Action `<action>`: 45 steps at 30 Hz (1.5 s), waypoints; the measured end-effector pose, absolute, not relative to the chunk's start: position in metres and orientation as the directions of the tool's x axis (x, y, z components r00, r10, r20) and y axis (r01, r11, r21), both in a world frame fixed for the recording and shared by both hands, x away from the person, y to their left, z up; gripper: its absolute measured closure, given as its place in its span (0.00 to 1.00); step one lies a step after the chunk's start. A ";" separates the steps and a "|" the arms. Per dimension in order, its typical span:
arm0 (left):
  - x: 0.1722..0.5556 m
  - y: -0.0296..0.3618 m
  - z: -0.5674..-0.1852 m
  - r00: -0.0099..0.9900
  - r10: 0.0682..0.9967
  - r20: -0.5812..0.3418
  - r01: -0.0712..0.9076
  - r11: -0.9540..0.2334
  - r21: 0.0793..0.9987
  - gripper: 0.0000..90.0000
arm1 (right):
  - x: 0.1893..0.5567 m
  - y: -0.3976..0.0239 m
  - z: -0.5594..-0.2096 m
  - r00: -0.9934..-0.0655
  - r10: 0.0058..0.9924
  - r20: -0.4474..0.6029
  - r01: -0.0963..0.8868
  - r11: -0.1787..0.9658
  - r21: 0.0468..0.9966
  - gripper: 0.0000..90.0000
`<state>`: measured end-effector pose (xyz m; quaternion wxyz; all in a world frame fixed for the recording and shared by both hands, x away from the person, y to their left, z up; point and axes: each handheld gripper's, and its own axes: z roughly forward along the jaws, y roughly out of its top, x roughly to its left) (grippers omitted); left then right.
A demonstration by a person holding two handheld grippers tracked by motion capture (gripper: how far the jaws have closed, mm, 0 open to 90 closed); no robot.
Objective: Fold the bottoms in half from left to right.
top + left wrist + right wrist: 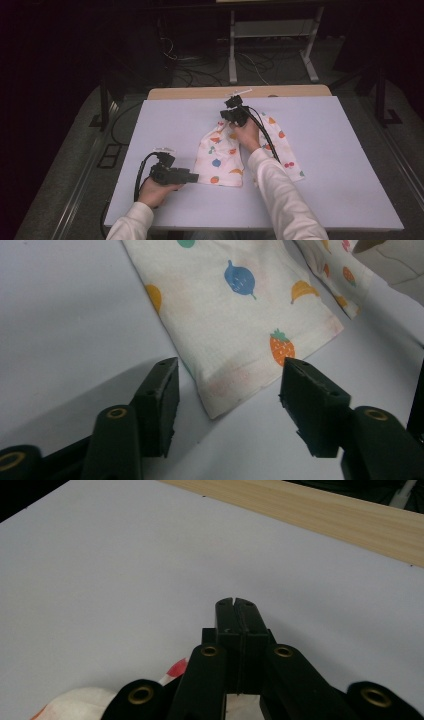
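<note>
A white cloth [220,155] printed with coloured fruit lies crumpled in the middle of the pale board [330,150]. My left gripper [195,176] lies low at the cloth's near left corner and points right. In the left gripper view the jaws [227,390] stand open, with that corner of the cloth [235,315] between them and the pads clear of it. My right gripper [231,103] is at the cloth's far end, pointing away from the person. Its jaws [234,602] are shut tip to tip. Cloth [75,702] shows beneath them; whether any is pinched is hidden.
The board rests on a wooden table whose bare strip [200,93] runs along the far edge [325,510]. Black cables trail from both grippers. Beyond the table, cables and white metal stand legs [232,65] are on the dark floor.
</note>
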<state>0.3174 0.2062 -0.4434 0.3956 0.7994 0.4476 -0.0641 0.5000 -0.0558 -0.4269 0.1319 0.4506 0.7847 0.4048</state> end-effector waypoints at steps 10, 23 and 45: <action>0.322 0.209 -0.446 0.562 0.675 -0.478 0.788 -0.261 0.558 0.64 | 0.499 -0.054 -0.428 -0.562 0.812 0.157 0.597 0.267 0.757 0.99; 0.329 0.204 -0.451 0.540 0.673 -0.506 0.811 -0.257 0.525 0.89 | 0.498 -0.057 -0.429 -0.559 0.813 0.164 0.597 0.257 0.760 0.99; 0.326 0.186 -0.434 0.626 0.642 -0.442 0.751 -0.342 0.565 0.99 | 0.499 -0.069 -0.419 -0.554 0.812 0.185 0.588 0.224 0.777 0.99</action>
